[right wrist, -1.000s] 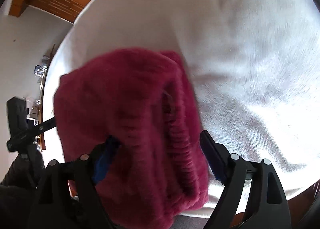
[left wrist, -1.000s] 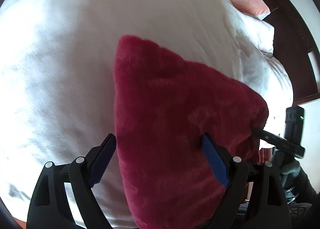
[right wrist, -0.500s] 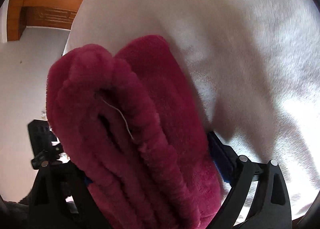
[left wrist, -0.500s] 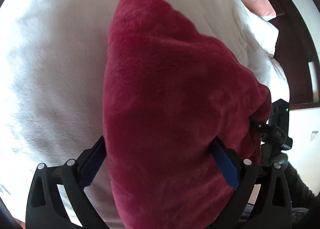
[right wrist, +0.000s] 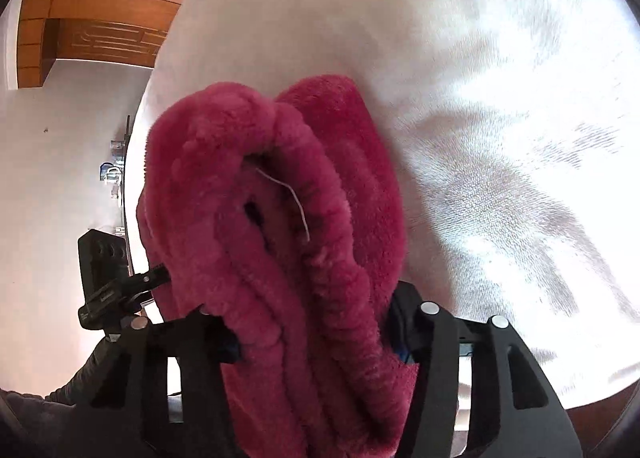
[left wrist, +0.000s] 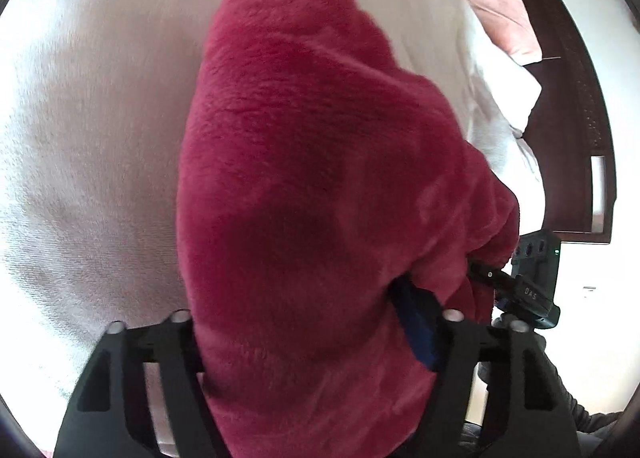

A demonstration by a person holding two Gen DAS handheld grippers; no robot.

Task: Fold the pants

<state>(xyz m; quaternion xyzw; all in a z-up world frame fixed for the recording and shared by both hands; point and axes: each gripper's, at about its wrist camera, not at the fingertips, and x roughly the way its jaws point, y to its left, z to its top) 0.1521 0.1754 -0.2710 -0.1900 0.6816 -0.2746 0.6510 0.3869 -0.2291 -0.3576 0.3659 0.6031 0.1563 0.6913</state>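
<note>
Pants (left wrist: pixel 320 185) of thick red fleece hang bunched between the two grippers, above the white bed cover (left wrist: pixel 92 129). In the left wrist view the left gripper (left wrist: pixel 304 322) has its fingers set fairly wide, and the red cloth fills the whole gap between them. One blue pad (left wrist: pixel 416 326) shows at the cloth's edge; the other pad is hidden under the fleece. The cloth presses against both fingers, so this gripper holds the pants in a thick bundle.

In the right wrist view the right gripper (right wrist: pixel 312 338) also stands at a middle opening, with several folded layers of the pants (right wrist: pixel 272 225) packed between its fingers. A thin white thread (right wrist: pixel 288 193) lies on the folds near the waistband. The right gripper (left wrist: pixel 516 290) appears in the left view too, at the far corner of the cloth, touching it. The left gripper (right wrist: pixel 120 286) shows in the right view, at the cloth's edge.

A pink pillow (left wrist: pixel 500 5) lies by the dark headboard (left wrist: pixel 576 97).
</note>
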